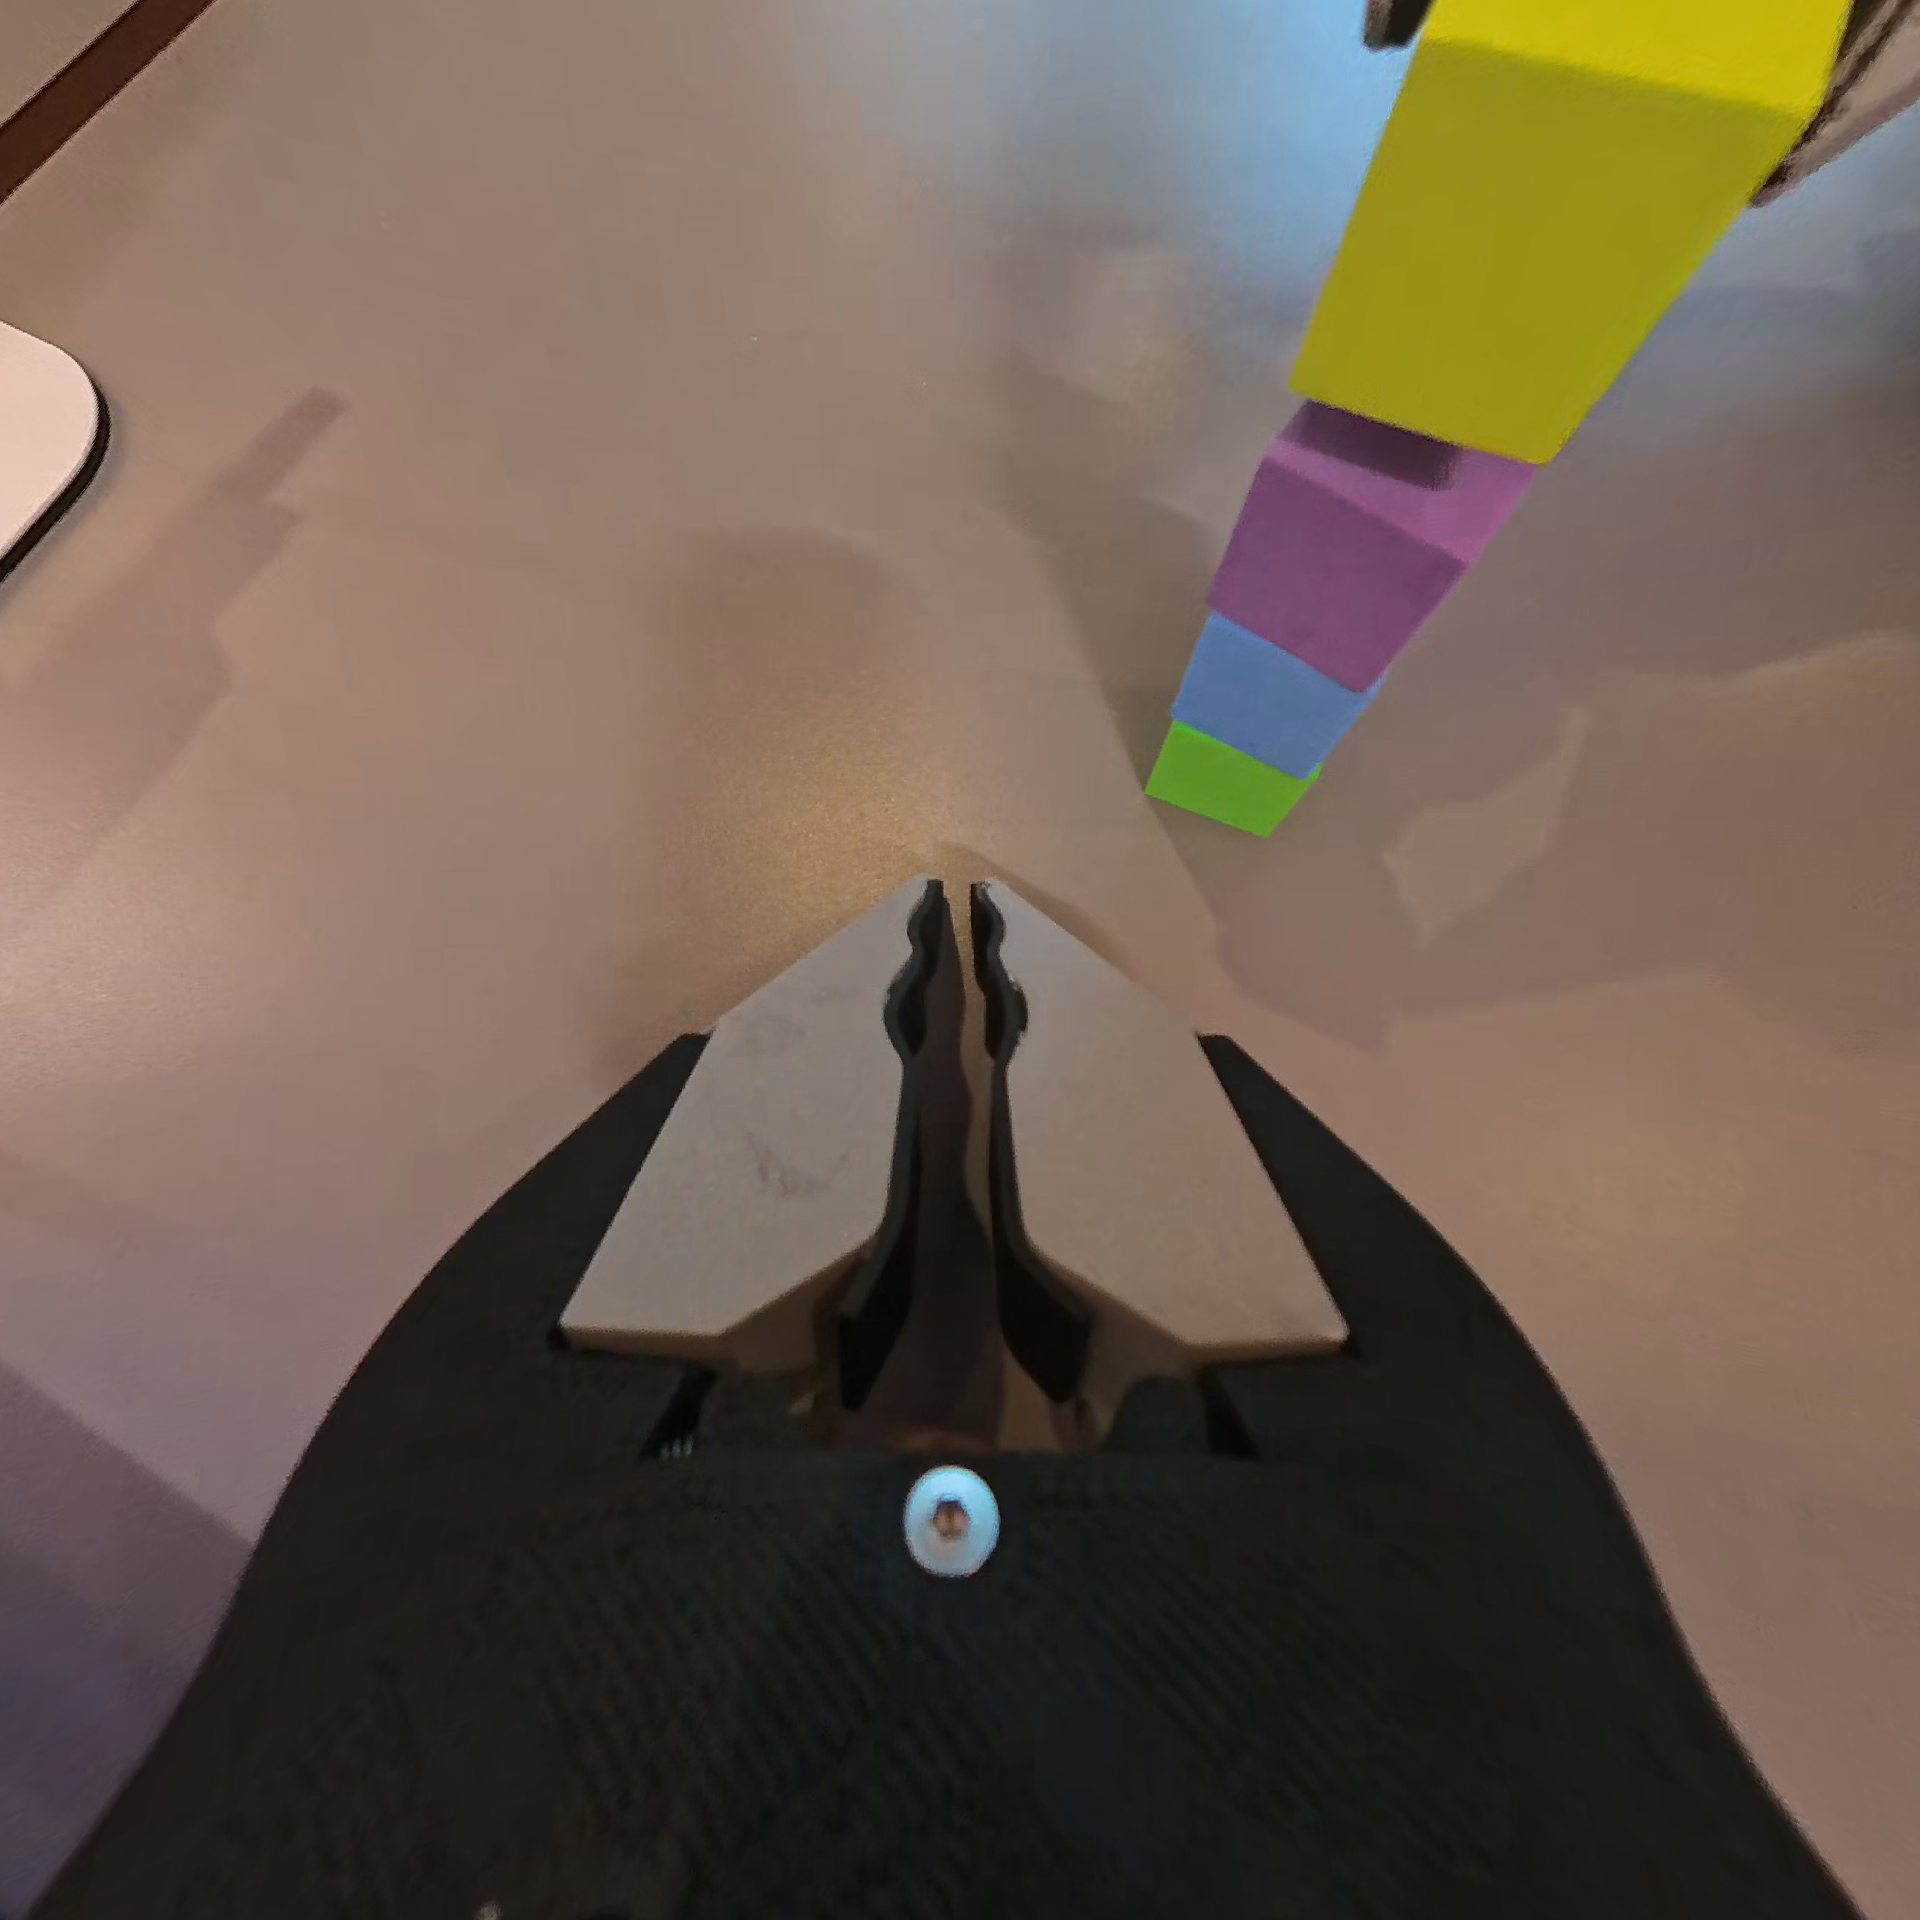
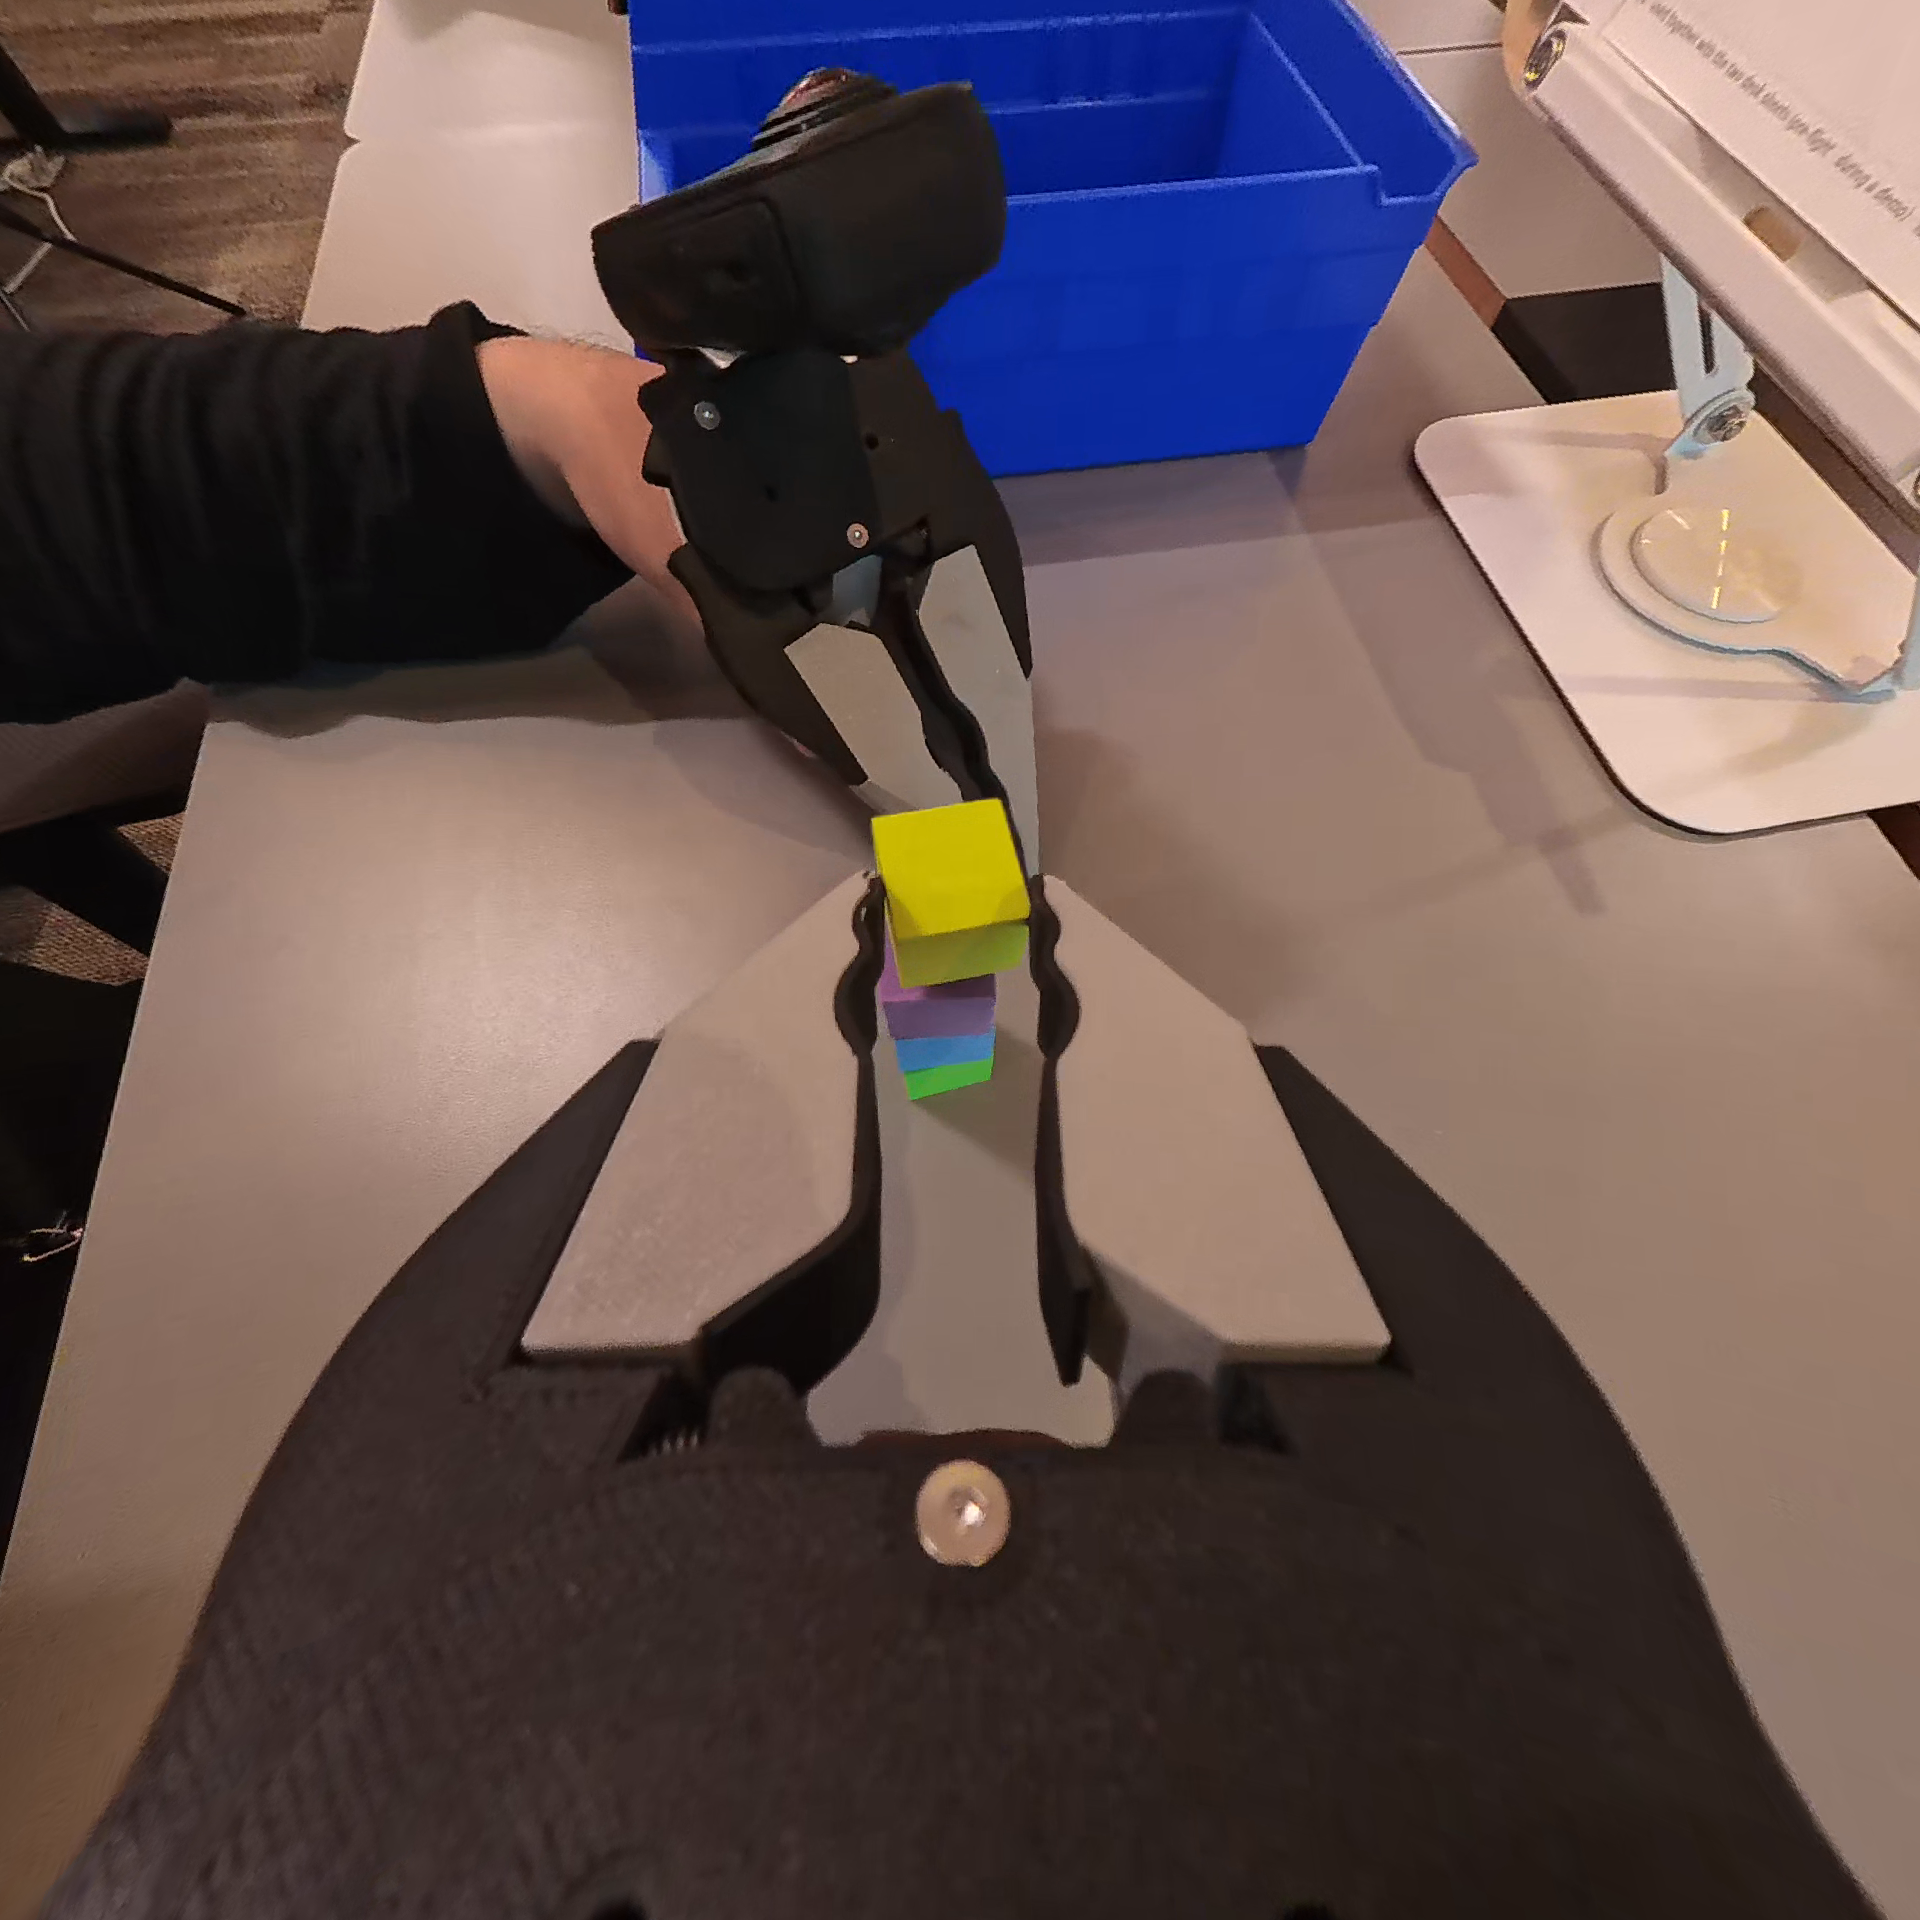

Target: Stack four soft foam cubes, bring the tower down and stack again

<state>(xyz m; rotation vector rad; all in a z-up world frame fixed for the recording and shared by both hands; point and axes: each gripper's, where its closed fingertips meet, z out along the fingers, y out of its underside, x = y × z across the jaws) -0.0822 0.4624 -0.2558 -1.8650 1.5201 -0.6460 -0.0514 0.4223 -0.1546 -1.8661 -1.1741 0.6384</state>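
The tower of 4 foam cubes stands on the counter (image 2: 1351,1039) at the centre of the right wrist view. From the bottom up, the order is green cube (image 2: 948,1081), blue cube (image 2: 945,1049), purple cube (image 2: 935,1008) and yellow cube (image 2: 951,888). In the left wrist view the same tower rises along the upper right of the frame, with the yellow cube (image 1: 1538,239) largest and nearest the lens.

The right gripper (image 2: 954,914) brackets the yellow cube, 1 finger on each side. The jaws stand about as wide as the cube. Whether the pads press the foam or have just let go cannot be told from these views.

The left gripper (image 1: 958,894) is empty, with only a thin slit between its fingertips. In the right wrist view it appears in the upper centre, its tips just behind the yellow cube.

Judged step: the fourth cube is being seated, so the first stack is at or near completion. The yellow cube sits slightly twisted and offset against the purple cube (image 1: 1351,561).

The next move calls for a clean release: the jaws spread evenly, then the right gripper retreats without dragging the top cube. After that the tower is due to be brought down and rebuilt.

A blue bin (image 2: 1143,260) stands at the upper centre and a white stand base (image 2: 1558,623) at the upper right.
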